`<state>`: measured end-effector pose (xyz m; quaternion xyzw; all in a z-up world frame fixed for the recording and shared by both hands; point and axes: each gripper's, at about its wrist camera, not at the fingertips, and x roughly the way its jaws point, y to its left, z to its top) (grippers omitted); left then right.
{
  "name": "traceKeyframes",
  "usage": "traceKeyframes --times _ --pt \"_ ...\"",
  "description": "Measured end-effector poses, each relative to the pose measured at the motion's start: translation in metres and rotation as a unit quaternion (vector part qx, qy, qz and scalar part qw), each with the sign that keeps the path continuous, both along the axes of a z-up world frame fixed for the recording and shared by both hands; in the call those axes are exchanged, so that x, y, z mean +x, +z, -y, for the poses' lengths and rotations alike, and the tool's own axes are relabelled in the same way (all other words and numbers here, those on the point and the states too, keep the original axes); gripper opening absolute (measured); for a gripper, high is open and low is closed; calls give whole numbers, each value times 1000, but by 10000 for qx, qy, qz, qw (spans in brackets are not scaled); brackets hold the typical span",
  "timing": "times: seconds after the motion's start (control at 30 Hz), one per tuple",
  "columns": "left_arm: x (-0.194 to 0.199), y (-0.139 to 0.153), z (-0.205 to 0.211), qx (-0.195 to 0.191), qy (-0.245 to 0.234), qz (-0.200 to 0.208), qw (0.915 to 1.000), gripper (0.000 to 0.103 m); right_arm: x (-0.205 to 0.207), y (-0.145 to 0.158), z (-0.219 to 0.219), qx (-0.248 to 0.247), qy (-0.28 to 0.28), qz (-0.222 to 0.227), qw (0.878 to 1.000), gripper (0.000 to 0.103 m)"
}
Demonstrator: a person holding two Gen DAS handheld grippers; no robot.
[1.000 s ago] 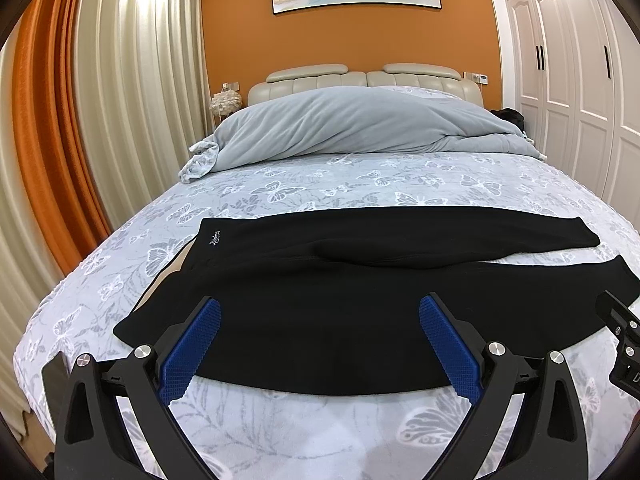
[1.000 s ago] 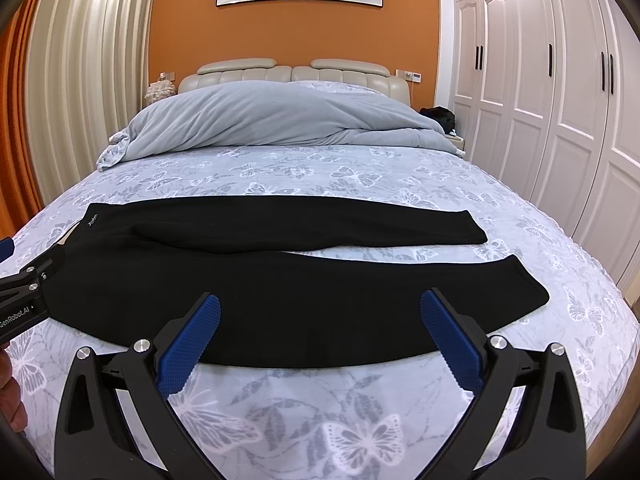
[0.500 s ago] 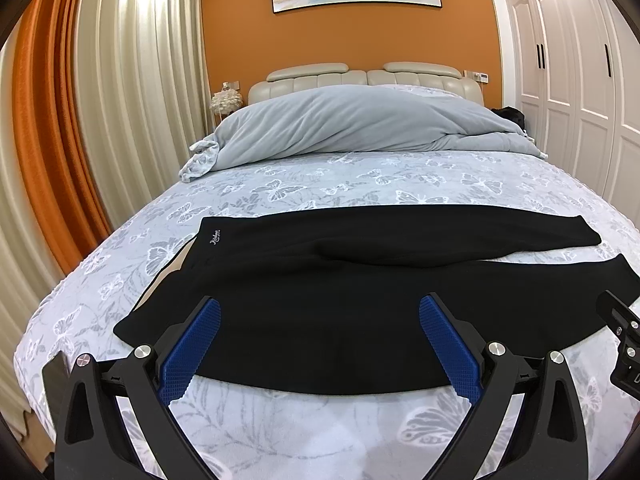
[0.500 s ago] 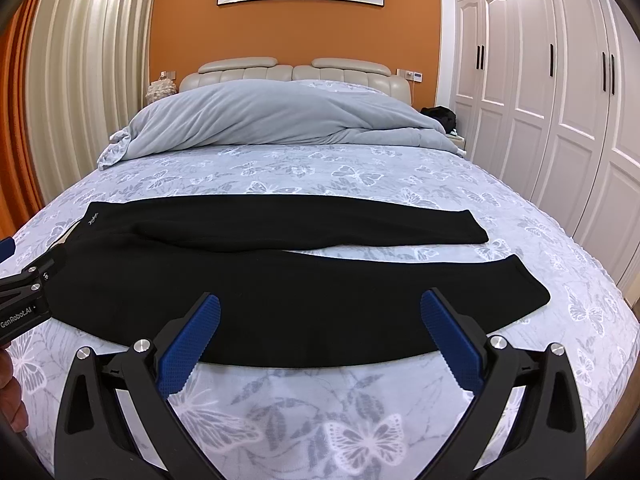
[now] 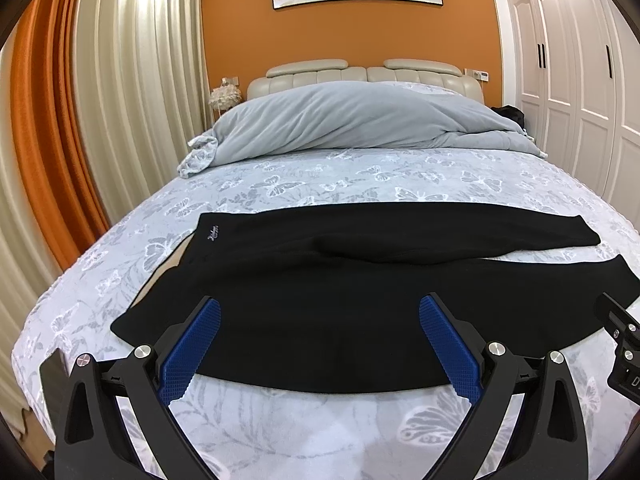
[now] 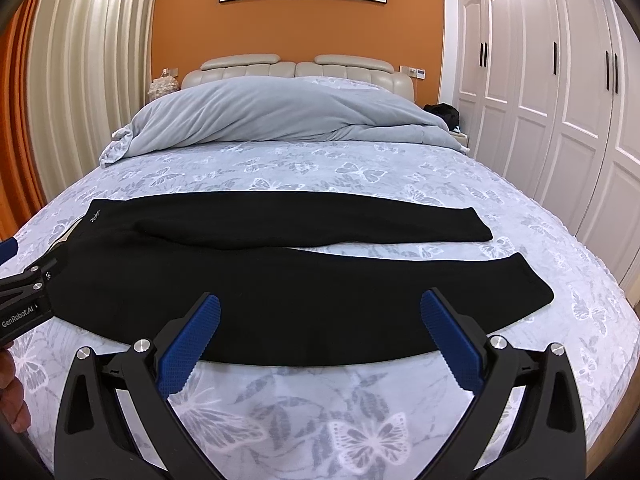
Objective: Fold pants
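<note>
Right wrist view: black pants [image 6: 280, 280] flat on bed [image 6: 360, 168]; soft, limp, light. Best pinched at waistband and near hem. Both hand-held grippers [image 6: 320, 336] [image 5: 320, 340] spread wide, empty.

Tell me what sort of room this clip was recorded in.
A home bedroom: a bed with a padded headboard, a heaped grey duvet, and white wardrobe doors along one wall.

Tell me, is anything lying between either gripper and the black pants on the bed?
Nothing visible is. The left gripper and right gripper are both open, just short of the near edge of the black pants, with only bare butterfly-print bedspread below them. The grey duvet sits far behind.
</note>
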<state>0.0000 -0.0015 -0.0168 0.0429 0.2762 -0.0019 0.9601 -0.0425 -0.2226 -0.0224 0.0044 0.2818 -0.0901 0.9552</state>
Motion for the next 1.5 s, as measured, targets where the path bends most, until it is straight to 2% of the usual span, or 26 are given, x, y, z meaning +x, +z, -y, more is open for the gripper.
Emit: traceKeyframes --times 0.13,0.27,0.4,0.47,0.53,0.63,0.7,0.73,0.83,0.93,1.0,1.07,1.1,1.13,1.17,1.23,1.27,1.3,1.33,1.37,1.4,1.43,1.47,1.5 --pt "14 1 -10 -276 -145 -210 9993 97 13 2 12 197 195 -253 9993 98" --pt "49 9 -37 -598 -259 -595 9961 97 41 11 50 376 380 -652 9964 98" --pt "108 18 -99 -1254 28 -894 9881 97 83 15 130 603 200 -950 9935 98" --pt "140 17 -128 -1350 241 -1003 9855 97 111 5 177 555 -39 -1171 9916 98" --pt "181 13 -160 -1320 502 -1162 9831 97 132 -5 209 467 -296 -1204 9912 98" --pt "244 -5 -202 -1395 934 -1525 9739 97 172 -26 259 675 -551 -1351 9870 98" --pt "280 -21 -223 -1502 1174 -1770 9656 97 197 -42 292 970 -820 -1385 9822 98" --pt "300 -33 -236 -1599 1329 -1939 9587 97 207 -48 304 1086 -929 -1386 9800 98" --pt "341 -64 -261 -1968 1668 -2200 9408 97 239 -70 339 1497 -1161 -1374 9722 98" --pt "367 -93 -265 -2080 1689 -2479 9310 97 261 -89 357 1614 -1263 -1482 9675 98" --pt "378 -107 -257 -1941 1620 -2583 9324 97 272 -98 362 1572 -1260 -1571 9668 98" --pt "383 -108 -248 -1641 1575 -2399 9438 96 280 -103 365 1528 -1239 -1596 9674 98" --pt "386 -108 -245 -1576 1466 -2293 9492 90 283 -105 366 1553 -1206 -1600 9673 98" --pt "391 -108 -241 -1485 1408 -2256 9525 72 287 -107 368 1559 -1205 -1588 9674 98" --pt "395 -108 -240 -1425 1399 -2238 9540 65 291 -108 370 1575 -1204 -1567 9675 98" --pt "401 -108 -240 -1586 1297 -2273 9520 33 296 -109 372 1599 -1181 -1593 9670 98" --pt "403 -108 -241 -1770 1273 -2318 9480 28 300 -110 372 1593 -1147 -1592 9675 98" --pt "404 -105 -242 -1774 1355 -2295 9474 15 304 -110 370 1501 -1151 -1606 9687 91" --pt "404 -103 -241 -1697 1415 -2281 9482 12 308 -111 369 1364 -1173 -1647 9698 63" --pt "402 -100 -242 -1696 1426 -2245 9490 11 310 -111 367 1217 -1221 -1711 9701 52" --pt "400 -96 -244 -1691 1481 -2187 9496 7 310 -108 369 1243 -1200 -1674 9706 26" --pt "395 -90 -247 -1792 1490 -2092 9497 6 308 -103 374 1549 -1104 -1549 9694 12" --pt "389 -82 -251 -1958 1452 -1963 9498 6 304 -96 377 1745 -1044 -1412 9689 12" --pt "382 -72 -253 -2085 1393 -1842 9504 6 300 -86 375 1667 -1002 -1261 9727 11"
